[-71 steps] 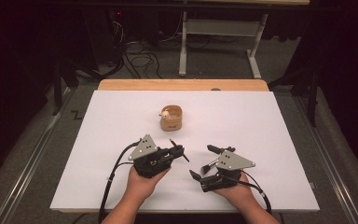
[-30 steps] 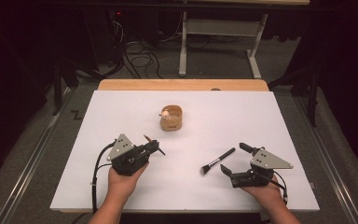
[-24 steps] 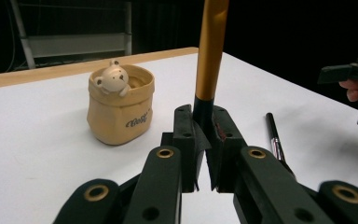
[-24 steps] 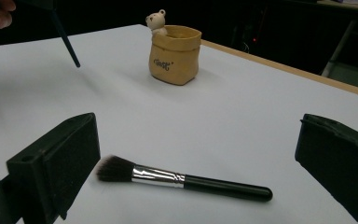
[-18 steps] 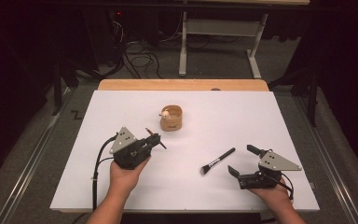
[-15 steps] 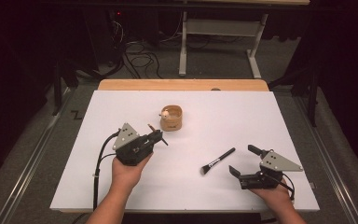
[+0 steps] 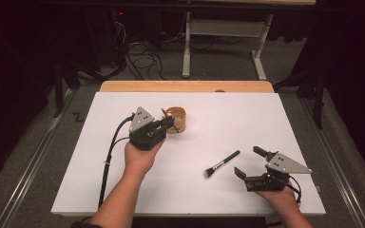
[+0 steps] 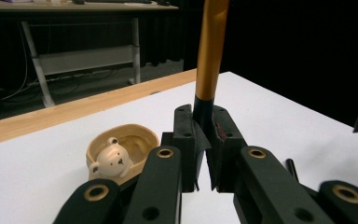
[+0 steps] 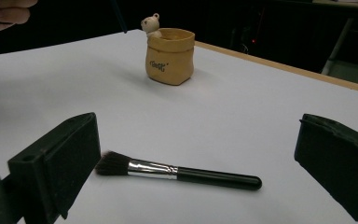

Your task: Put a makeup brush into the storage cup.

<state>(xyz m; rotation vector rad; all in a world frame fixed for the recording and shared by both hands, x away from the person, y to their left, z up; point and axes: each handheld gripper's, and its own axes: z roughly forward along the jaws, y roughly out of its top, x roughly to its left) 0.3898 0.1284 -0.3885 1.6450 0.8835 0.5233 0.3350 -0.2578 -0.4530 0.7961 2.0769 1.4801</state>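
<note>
Holding a gold-and-black pencil (image 8: pixel 210 56) upright, the left gripper (image 7: pixel 167 126) has its jaws clamped fully on the black lower end; the shaft rises out of the frame in the left gripper view. It hangs just beside the cup (image 7: pixel 176 118), a tan bag-shaped pot with a bear figure (image 8: pixel 110 161) on its rim. Judged step: dropping the pencil into the cup. Doing this well calls for centring the lower tip over the opening, clear of the bear, then lowering before release. Right gripper (image 7: pixel 251 165) rests near the table edge (image 7: pixel 100 190), jaws wide apart and empty, the brush (image 9: pixel 177 172) lying between them on the white surface. Dark lettering on the cup front (image 9: pixel 160 66) is too small to read reliably.
</note>
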